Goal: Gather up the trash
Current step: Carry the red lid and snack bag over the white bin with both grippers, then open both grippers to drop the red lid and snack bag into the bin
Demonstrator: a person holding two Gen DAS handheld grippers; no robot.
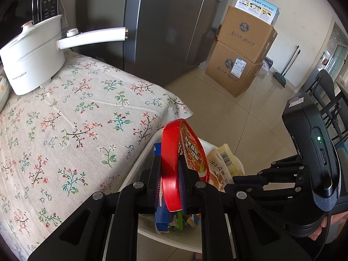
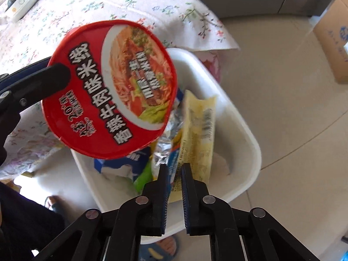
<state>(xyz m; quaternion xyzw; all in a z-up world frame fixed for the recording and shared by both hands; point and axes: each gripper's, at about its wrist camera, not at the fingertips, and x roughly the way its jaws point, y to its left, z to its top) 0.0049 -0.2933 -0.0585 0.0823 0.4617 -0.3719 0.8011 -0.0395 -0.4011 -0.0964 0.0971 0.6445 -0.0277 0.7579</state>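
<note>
A grey fridge fills the back of the left wrist view, with two stacked cardboard boxes on the tiled floor to its right. In front of the fridge a table carries a floral cloth; a white cooker with a long handle stands at its far left corner.

Just beside the table's near corner a white bin sits on the floor. The right wrist view looks almost straight down into it: a yellow packet leans along the right side, crumpled foil lies next to it, and a blue-and-white wrapper and a green scrap lie lower down.

A red noodle-bowl lid, printed with a bowl picture and white lettering, hangs tilted above the bin's left half and hides part of the trash below. The left gripper holds it: in its own view the lid stands edge-on between the two narrowly set fingers, which press on it from both sides, and a blue-and-white wrapper shows beside it. In the right wrist view one black finger of that gripper lies across the lid's left rim.

The right gripper points down over the bin's near edge. Its fingers stand a narrow gap apart, with nothing pinched between them; the packets show through the gap from below. In the left wrist view its black body with a small green light hangs at the right, over the bin's right side.

A sandalled foot shows on the floor at the bin's near left.
</note>
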